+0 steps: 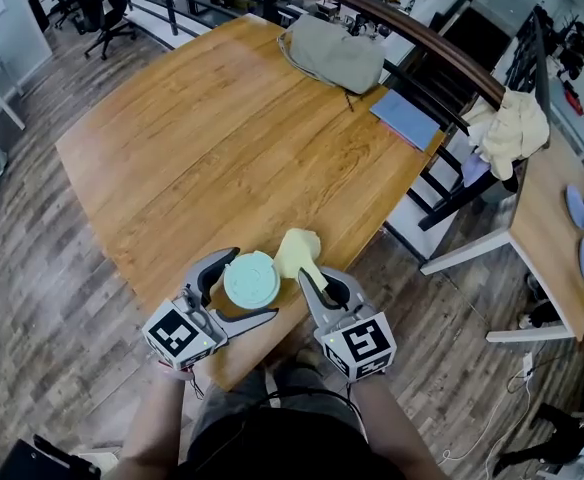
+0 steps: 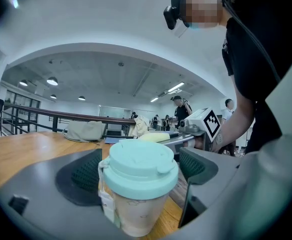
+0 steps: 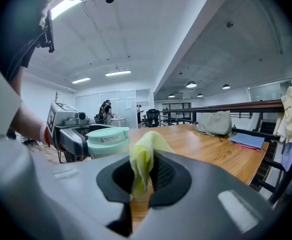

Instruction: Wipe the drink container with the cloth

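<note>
A paper drink cup (image 1: 250,280) with a mint-green lid stands near the front edge of the wooden table (image 1: 212,138). My left gripper (image 1: 252,288) has a jaw on either side of the cup (image 2: 138,184), and its pads (image 2: 83,176) press the cup's sides. My right gripper (image 1: 310,276) is shut on a yellow cloth (image 1: 297,250), bunched between its jaws (image 3: 145,156). The cloth sits just right of the cup (image 3: 107,140), close to its side; I cannot tell if it touches. The right gripper's marker cube (image 2: 204,123) shows behind the lid in the left gripper view.
A grey bag (image 1: 334,53) and a blue folder (image 1: 404,118) lie at the table's far right edge. A dark railing (image 1: 412,28) runs behind. A second table (image 1: 547,228) with a pile of cloth (image 1: 515,128) stands to the right. Wood floor surrounds the table.
</note>
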The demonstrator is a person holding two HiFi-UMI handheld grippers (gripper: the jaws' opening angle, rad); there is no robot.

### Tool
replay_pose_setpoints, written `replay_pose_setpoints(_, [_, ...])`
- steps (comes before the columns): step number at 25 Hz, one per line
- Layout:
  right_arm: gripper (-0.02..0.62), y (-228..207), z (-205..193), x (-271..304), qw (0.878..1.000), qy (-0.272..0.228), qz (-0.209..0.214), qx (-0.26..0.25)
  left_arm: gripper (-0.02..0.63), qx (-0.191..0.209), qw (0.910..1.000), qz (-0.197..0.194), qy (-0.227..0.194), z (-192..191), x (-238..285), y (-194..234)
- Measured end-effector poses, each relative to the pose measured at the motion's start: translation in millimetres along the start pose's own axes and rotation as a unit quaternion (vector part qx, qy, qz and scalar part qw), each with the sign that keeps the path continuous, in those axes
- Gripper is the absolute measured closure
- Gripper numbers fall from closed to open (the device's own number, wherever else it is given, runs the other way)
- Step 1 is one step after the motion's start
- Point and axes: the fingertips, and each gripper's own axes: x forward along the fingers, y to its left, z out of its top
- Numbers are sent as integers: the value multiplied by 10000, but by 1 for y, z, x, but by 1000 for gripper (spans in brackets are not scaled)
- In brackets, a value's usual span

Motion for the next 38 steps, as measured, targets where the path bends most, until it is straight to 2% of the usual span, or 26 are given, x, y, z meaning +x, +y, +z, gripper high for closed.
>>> replay_pose_setpoints(8, [574,-6,15,-1,9999,-132,-52,-87,146,-184,9994,95,-273,14,-26,1])
replay_pose_setpoints(15, [574,-8,29,-2,9993,-303,-147,-136,159,-465,9955,312,-768,31,-56,16])
replay_pose_setpoints(16, [574,-9,31,-3,9992,-327,-163,-151,189,-451,9949,388,-809,33,-60,19])
replay_pose_setpoints(19, [574,-10,37,-5,9988,-396,-228,-192,328,-491,9913,700,-1004,39,-71,32])
replay_pose_setpoints(22, [574,-12,42,-7,9983,-457,-317,-196,396,-538,9873,1032,-1083,41,-78,49])
replay_pose_setpoints(25, [574,-13,47,-8,9977,-512,-379,-240,520,-432,9813,1568,-1033,44,-85,68])
replay_pose_setpoints(27, [574,-12,51,-10,9972,-566,-408,-250,609,-218,9749,2024,-898,45,-89,79])
replay_pose_setpoints(29, [574,-12,55,-12,9967,-631,-447,-260,609,41,9676,2409,-749,50,-92,86])
replay_pose_setpoints(31, [574,-14,62,-12,9959,-686,-501,-316,609,80,9613,2654,-734,57,-94,93])
replay_pose_setpoints(38, [574,-17,79,-15,9935,-855,-623,-422,609,-103,9581,2713,-914,67,-97,103])
